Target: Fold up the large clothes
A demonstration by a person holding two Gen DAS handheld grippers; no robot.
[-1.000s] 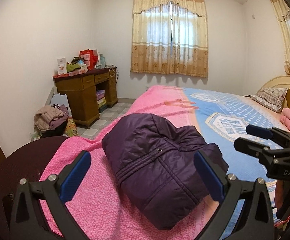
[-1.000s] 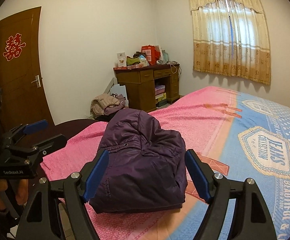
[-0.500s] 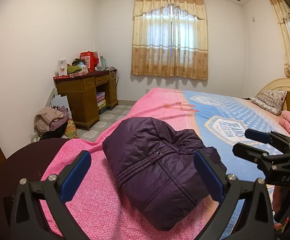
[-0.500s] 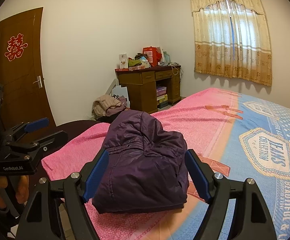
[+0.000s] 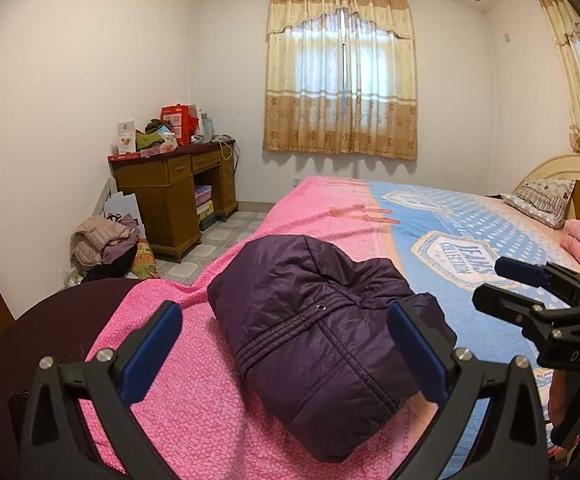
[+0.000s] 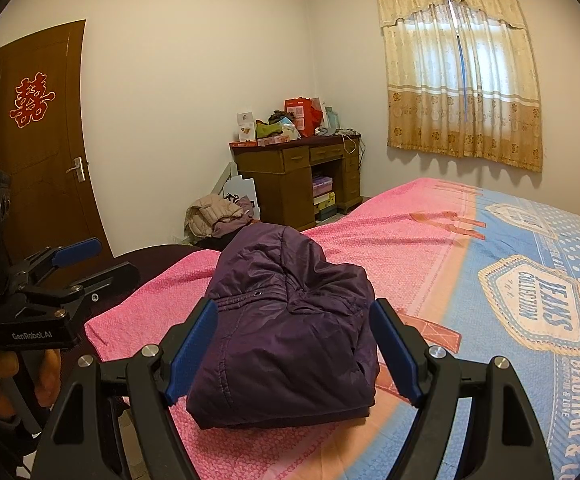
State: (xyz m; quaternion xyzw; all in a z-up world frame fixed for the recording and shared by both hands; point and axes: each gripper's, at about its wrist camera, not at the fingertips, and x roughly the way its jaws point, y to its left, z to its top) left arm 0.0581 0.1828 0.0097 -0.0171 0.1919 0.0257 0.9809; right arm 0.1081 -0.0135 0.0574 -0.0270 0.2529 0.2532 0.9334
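A dark purple padded jacket [image 5: 322, 320] lies folded into a compact bundle on the pink part of the bed cover [image 5: 193, 408]; it also shows in the right wrist view [image 6: 290, 328]. My left gripper [image 5: 285, 348] is open and empty, held above and short of the jacket. My right gripper [image 6: 294, 352] is open and empty, also held back from the jacket. Each gripper shows in the other's view, the right one [image 5: 530, 292] at the right edge, the left one [image 6: 73, 264] at the left edge, both apart from the jacket.
The bed [image 6: 530, 280] has a pink and blue cover, with a pillow [image 5: 542, 200] and a headboard at the far right. A wooden desk [image 5: 177, 188] with clutter stands by the wall, a pile of clothes [image 5: 101, 240] beside it. A brown door [image 6: 37, 140] is at left.
Both grippers have drawn back and risen a little from the jacket. The jacket has not moved.
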